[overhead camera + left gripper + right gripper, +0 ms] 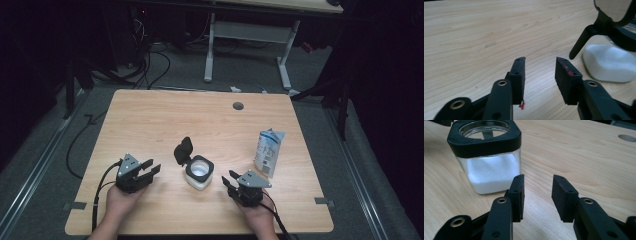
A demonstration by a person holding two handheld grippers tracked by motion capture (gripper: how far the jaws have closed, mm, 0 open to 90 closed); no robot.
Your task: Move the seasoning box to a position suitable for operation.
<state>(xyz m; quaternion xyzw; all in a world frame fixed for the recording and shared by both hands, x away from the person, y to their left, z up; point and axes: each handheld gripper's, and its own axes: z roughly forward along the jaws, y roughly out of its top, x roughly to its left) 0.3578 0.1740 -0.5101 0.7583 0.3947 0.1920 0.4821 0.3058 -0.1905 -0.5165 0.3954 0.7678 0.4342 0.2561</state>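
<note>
While powder-filled, square glass jar [488, 167] (black-rimmed) stands on woodgrain table [150, 120].

Nothing legible anywhere here: the blue-and-white pouch [268, 152] on the tabletop [165, 120] carries print, but it's far too small and blurred to read; the jar [200, 172] bears no label.

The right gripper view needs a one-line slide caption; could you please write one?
Open right gripper beside a square glass jar with a black rim, part-filled with white powder, on a light wooden table.
</note>
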